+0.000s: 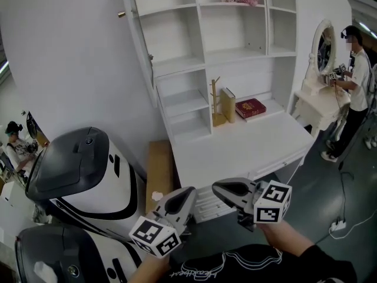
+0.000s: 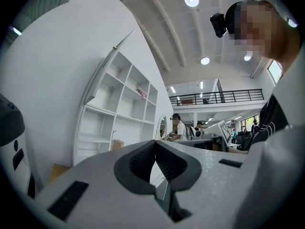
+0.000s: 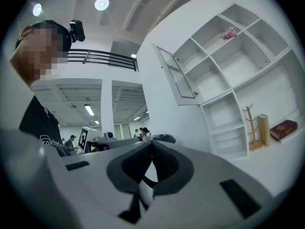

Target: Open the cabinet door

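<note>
The cabinet door stands swung wide at the upper left of the head view, with the shelves exposed, so the opening is judged complete. The left gripper and right gripper sit at lower centre, well apart from the door, jaws pressed together on nothing.

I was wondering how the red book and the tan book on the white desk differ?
The red book lies flat on its cover, while the tan book stands upright. The tan book stands next to the wooden stand; the red book lies farther right. Both rest at the back of the white desk, under the shelves.
</note>
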A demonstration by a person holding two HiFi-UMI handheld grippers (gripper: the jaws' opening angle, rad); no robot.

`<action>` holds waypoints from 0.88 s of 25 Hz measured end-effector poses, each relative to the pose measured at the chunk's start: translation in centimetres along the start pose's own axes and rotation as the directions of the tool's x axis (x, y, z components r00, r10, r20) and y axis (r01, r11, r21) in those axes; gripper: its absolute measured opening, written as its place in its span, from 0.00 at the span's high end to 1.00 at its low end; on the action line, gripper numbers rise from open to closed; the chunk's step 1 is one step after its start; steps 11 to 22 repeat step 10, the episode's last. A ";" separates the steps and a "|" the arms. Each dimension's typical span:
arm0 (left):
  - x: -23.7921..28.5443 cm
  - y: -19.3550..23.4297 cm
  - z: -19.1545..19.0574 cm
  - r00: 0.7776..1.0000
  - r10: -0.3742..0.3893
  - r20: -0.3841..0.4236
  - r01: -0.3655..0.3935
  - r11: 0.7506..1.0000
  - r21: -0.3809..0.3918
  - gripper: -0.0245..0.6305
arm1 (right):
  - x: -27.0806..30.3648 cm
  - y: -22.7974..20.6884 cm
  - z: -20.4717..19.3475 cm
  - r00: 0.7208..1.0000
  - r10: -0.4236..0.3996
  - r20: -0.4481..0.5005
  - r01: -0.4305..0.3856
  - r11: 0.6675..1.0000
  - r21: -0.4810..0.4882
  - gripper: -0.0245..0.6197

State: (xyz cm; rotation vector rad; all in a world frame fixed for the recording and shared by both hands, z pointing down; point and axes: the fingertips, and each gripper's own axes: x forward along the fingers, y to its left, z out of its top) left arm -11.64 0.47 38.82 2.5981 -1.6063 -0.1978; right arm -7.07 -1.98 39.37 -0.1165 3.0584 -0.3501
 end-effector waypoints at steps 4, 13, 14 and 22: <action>-0.5 0.9 -0.4 1.000 0.008 -0.002 -0.008 1.000 -0.023 0.96 | 0.7 0.2 -0.6 1.000 0.005 -0.008 -0.004 1.000 0.004 0.95; -1.2 2.4 -0.2 1.000 0.009 -0.012 -0.009 1.000 -0.014 0.96 | 2.5 0.5 -0.9 1.000 0.000 -0.015 0.001 1.000 0.006 0.95; -1.2 2.4 -0.2 1.000 0.009 -0.012 -0.009 1.000 -0.014 0.96 | 2.5 0.5 -0.9 1.000 0.000 -0.015 0.001 1.000 0.006 0.95; -1.2 2.4 -0.2 1.000 0.009 -0.012 -0.009 1.000 -0.014 0.96 | 2.5 0.5 -0.9 1.000 0.000 -0.015 0.001 1.000 0.006 0.95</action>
